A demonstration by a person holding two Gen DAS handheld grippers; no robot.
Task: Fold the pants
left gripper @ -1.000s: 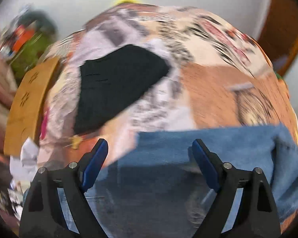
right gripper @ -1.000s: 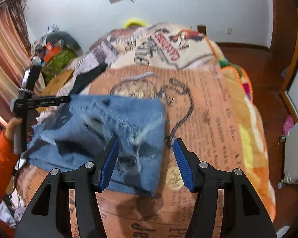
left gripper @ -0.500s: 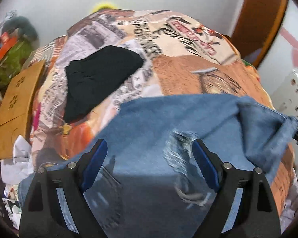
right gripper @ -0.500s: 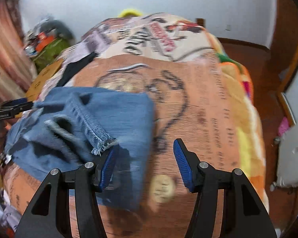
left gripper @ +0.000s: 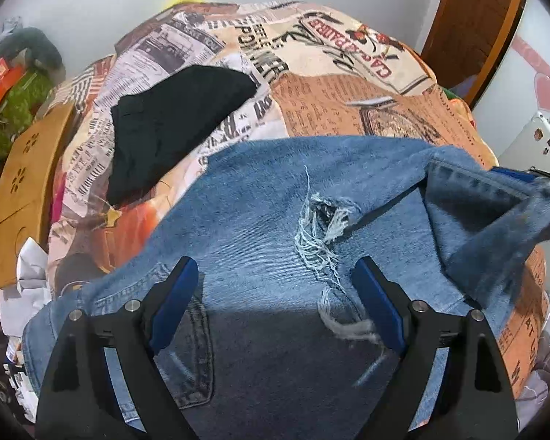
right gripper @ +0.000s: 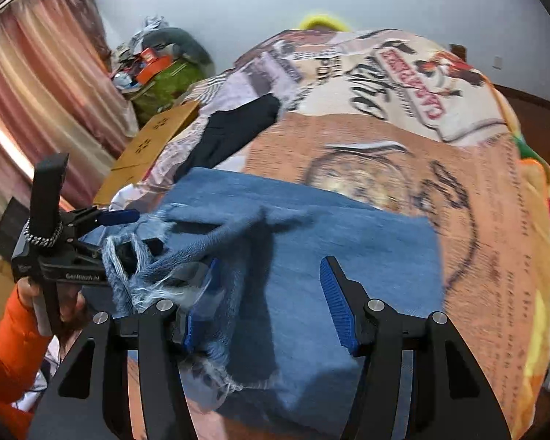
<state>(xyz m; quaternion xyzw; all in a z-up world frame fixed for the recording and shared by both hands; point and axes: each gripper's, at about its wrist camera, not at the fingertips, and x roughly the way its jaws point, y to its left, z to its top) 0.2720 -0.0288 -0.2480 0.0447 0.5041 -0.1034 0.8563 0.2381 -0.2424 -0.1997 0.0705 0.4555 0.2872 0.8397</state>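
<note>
Since a second ago the jeans [left gripper: 275, 220] have been folded over on the bed [right gripper: 476, 201], frayed hem draped on the right gripper [right gripper: 267, 304], both it and the left gripper [left gripper: 275, 300] spread apart, suggesting one fold is nearly laid.

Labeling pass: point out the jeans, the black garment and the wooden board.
jeans [left gripper: 260, 227], left wrist view, flat denim beside the rip.
black garment [left gripper: 165, 124], left wrist view, its middle.
wooden board [left gripper: 22, 190], left wrist view, top face.

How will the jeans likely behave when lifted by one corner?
The jeans probably flop and drape: the raised hem already sags in folds. The frayed rip could snag. Denim layers look fairly heavy, so they may slip.
</note>
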